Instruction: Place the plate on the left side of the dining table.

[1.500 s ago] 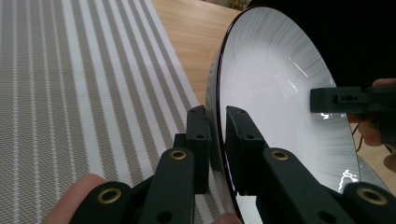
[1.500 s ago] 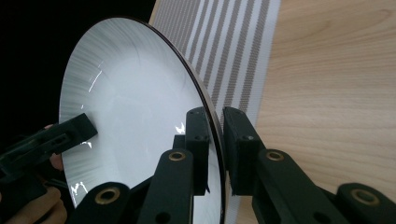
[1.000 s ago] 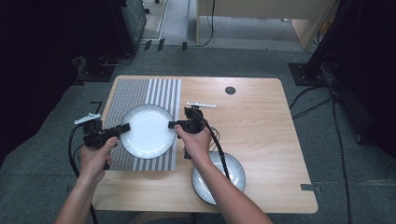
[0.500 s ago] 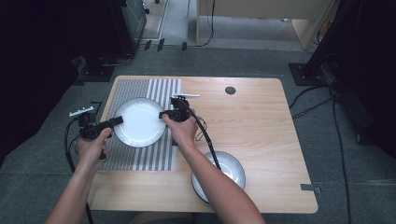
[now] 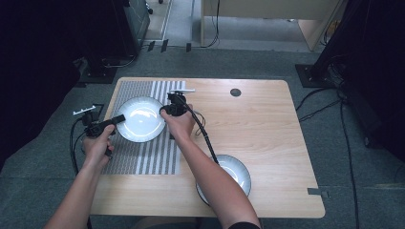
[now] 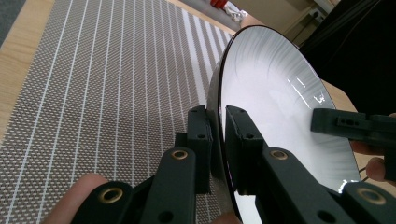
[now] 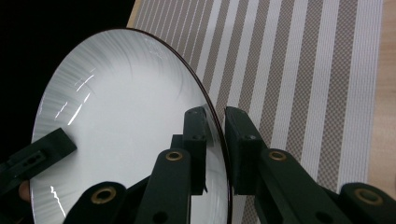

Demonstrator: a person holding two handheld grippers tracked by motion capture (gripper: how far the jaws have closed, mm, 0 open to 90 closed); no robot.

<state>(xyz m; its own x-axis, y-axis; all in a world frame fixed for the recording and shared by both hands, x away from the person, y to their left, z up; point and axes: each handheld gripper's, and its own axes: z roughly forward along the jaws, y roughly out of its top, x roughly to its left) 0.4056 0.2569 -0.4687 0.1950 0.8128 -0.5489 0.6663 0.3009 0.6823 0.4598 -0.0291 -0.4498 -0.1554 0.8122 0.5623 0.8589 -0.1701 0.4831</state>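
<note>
Striped mat (image 5: 143, 157) | plate (image 5: 141, 119) rim clamped between both hand-held grippers (image 5: 117, 119) (image 5: 165, 110)

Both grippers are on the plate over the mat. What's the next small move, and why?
Probably lower it level onto the mat. The left gripper and right gripper each clamp opposite rims of the plate, which sits over the mat's far half, so a straight, even descent looks safest before either lets go.

Quick count: there were two white plates (image 5: 140, 119) (image 5: 235, 170), one striped placemat (image 5: 143, 160), one wooden desk (image 5: 267, 129), and two handheld grippers (image 5: 119, 118) (image 5: 165, 110), one in each of the person's hands.
</note>
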